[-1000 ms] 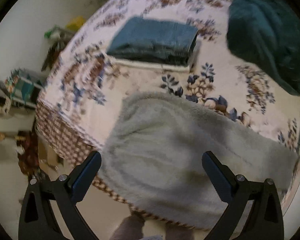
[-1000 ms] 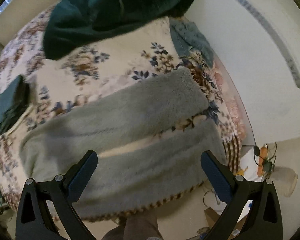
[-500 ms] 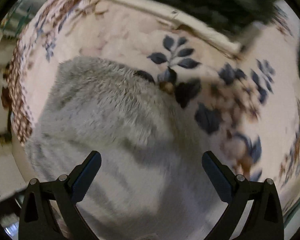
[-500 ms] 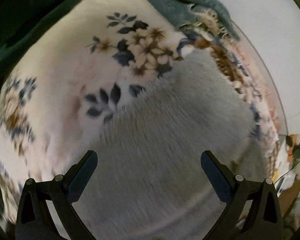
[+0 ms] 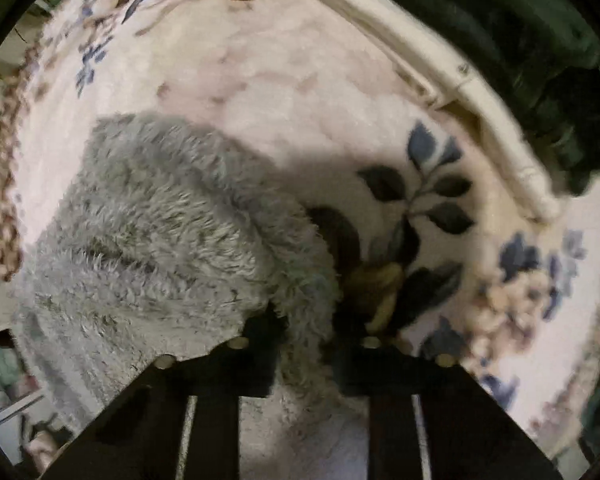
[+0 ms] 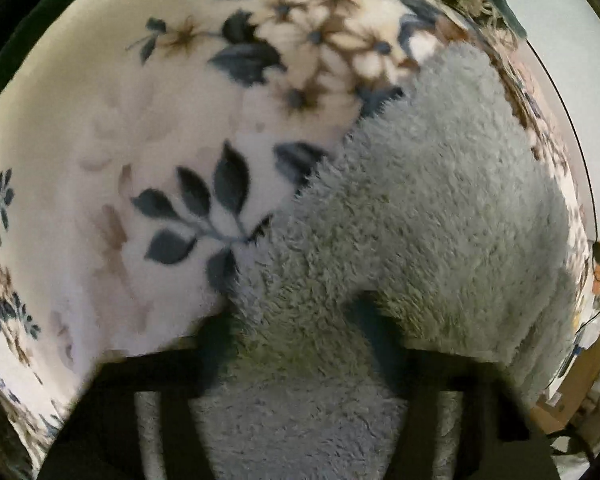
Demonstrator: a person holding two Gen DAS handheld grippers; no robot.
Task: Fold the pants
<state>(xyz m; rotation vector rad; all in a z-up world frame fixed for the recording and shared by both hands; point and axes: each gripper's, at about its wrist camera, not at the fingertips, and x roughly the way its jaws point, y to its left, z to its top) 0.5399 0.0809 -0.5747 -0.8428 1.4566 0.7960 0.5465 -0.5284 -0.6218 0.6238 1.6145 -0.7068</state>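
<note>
Both tools have just clamped onto the fuzzy grey pants point(image 5: 172, 248) lying along the bed's point(image 5: 260, 80) near edge, left tool point(image 5: 306, 344) and right tool point(image 6: 296, 332) pinching opposite ends of the far long edge, so the fold probably comes toward that bed edge.

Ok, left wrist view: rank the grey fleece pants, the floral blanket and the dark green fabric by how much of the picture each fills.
1. floral blanket
2. grey fleece pants, close behind; nearness to the camera enlarges them, so the order is unsure
3. dark green fabric, only at the upper right edge
</note>
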